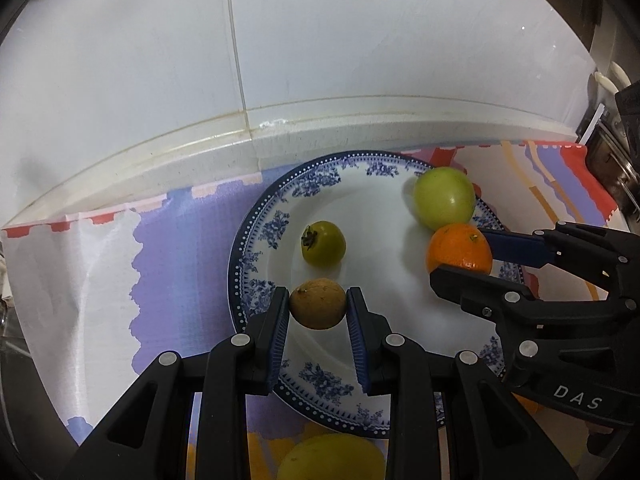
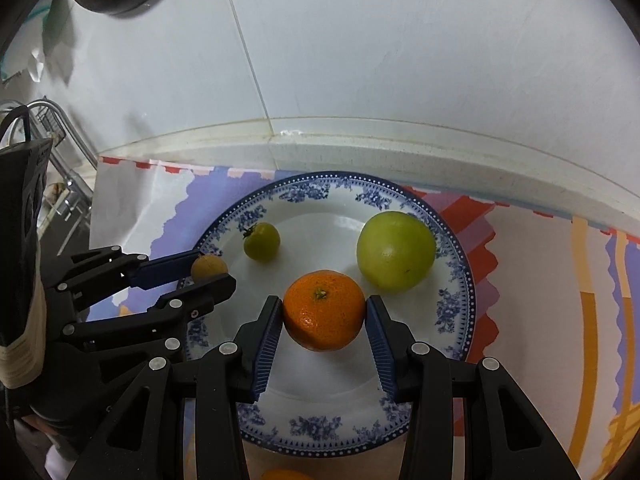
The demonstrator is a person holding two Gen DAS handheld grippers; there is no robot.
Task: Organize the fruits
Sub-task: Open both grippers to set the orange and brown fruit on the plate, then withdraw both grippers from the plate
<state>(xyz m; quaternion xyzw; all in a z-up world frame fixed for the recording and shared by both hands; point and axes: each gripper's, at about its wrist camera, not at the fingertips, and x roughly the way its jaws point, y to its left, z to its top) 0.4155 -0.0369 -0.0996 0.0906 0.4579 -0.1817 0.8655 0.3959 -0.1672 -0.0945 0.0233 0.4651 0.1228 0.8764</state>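
A white plate with a blue floral rim [image 1: 264, 224] [image 2: 456, 264] lies on a patterned cloth. My left gripper [image 1: 318, 306] [image 2: 210, 274] is shut on a small brown round fruit [image 1: 318, 308] [image 2: 208, 266] over the plate's left rim. My right gripper [image 2: 324, 312] [image 1: 460, 254] is shut on an orange mandarin [image 2: 324, 310] [image 1: 459, 248] over the plate's front. A small green tomato-like fruit [image 1: 323, 243] [image 2: 262, 241] and a large green fruit [image 1: 444, 198] [image 2: 396, 251] rest on the plate.
A colourful cloth [image 1: 180, 256] [image 2: 540, 280] covers the counter below a white tiled wall [image 1: 320, 40]. A yellow-green fruit [image 1: 332, 460] lies on the cloth in front of the plate. A metal rack [image 2: 60, 152] stands at the left. An orange fruit [image 2: 286, 474] shows at the bottom edge.
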